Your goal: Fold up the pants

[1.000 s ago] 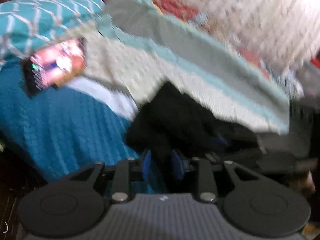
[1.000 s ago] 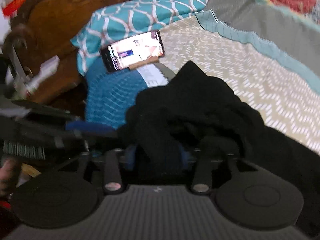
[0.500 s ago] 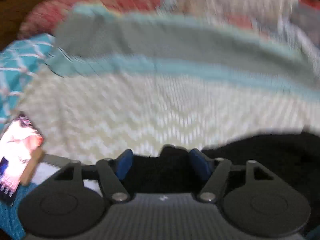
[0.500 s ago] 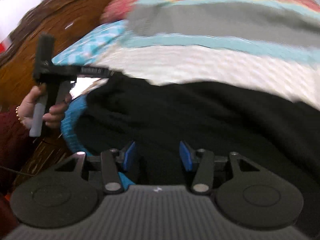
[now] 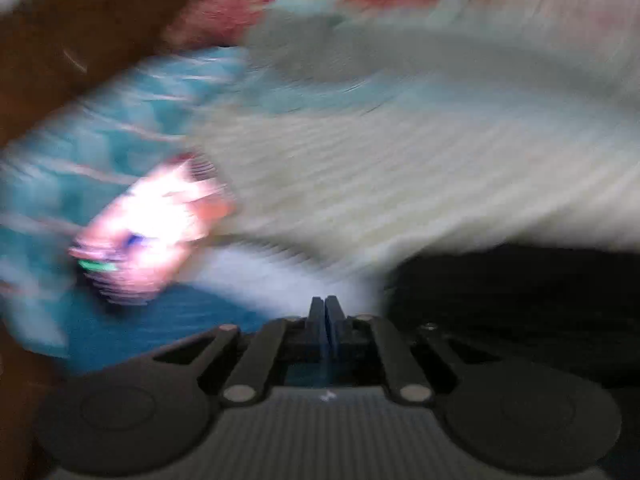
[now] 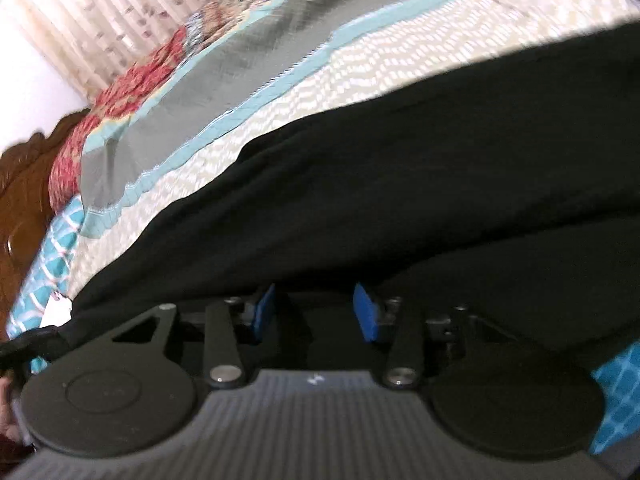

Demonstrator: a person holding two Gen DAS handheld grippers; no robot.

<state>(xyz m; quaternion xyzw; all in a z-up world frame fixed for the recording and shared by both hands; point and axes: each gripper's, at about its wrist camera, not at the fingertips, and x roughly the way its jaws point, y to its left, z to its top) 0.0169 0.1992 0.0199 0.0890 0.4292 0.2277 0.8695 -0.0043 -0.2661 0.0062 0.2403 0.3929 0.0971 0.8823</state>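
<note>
The black pants (image 6: pixel 400 184) lie spread across the cream zigzag bedspread (image 6: pixel 360 64). In the right wrist view they fill the middle, and my right gripper (image 6: pixel 314 312) is open, its blue pads (image 6: pixel 364 312) at the near edge of the cloth, which drapes over the fingertips. The left wrist view is badly blurred. There the pants (image 5: pixel 520 288) lie at the lower right, and my left gripper (image 5: pixel 325 312) is shut with nothing between its pads, left of the cloth.
A lit phone (image 5: pixel 156 224) lies on a teal patterned pillow (image 5: pixel 100 140) at the left. A wooden headboard (image 6: pixel 20 200) stands behind it. A grey and teal blanket band (image 6: pixel 224 80) and red floral cover (image 6: pixel 120 92) lie beyond the pants.
My left gripper has shut and swung left off the pants. My right gripper stays open and has moved along the pants, which now lie spread flatter.
</note>
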